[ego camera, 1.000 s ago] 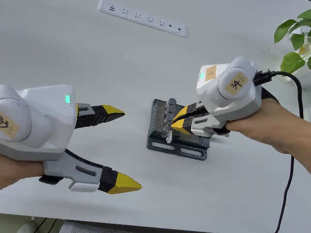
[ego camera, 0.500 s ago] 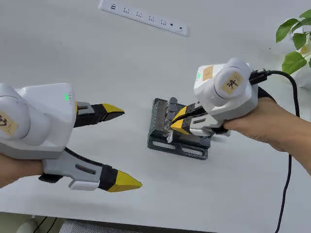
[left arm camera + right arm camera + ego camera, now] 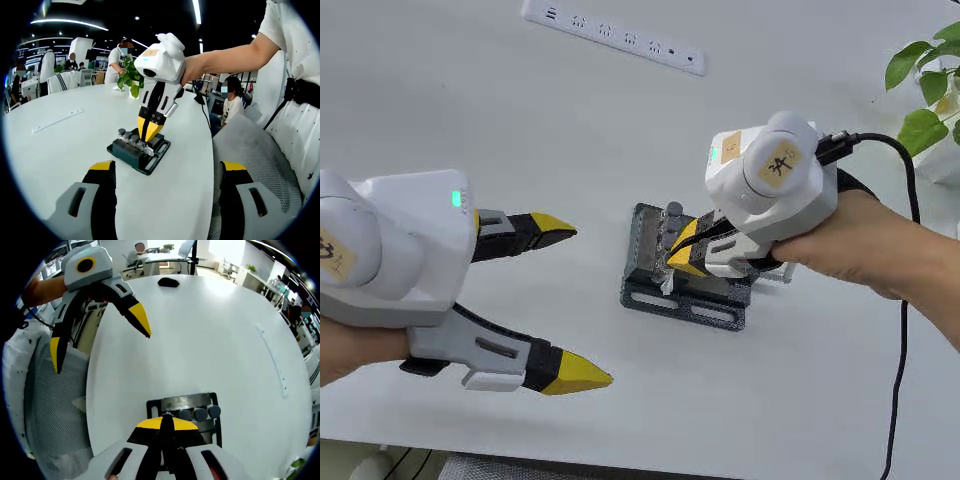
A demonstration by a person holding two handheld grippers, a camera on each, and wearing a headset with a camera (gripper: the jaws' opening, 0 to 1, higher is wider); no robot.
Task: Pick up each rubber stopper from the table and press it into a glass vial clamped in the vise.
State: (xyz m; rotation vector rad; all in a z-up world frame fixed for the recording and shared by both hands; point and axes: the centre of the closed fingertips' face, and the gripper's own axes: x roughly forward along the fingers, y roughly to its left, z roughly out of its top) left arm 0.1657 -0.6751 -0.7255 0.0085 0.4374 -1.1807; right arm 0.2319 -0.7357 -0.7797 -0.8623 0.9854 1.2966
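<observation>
Two grippers are out over a wide white table [image 3: 520,120]. The left gripper [image 3: 570,302] is held low at the table's near edge and points across toward the middle. Its jaws are spread wide apart with nothing between them. The hand [image 3: 350,350] gripping it comes in from the left.

The right gripper [image 3: 682,252] is tipped steeply down in the other hand [image 3: 850,245], whose forearm reaches in from the right. Its jaws are pressed together, and their yellow tips sit right at the row of vials. Whether anything is pinched between them cannot be told.

A dark vise [image 3: 645,285] sits on the table between the two grippers. It holds a row of small glass vials [image 3: 131,139] upright. Grey stoppers [image 3: 200,413] cap the vials beside the right gripper's tips.
</observation>
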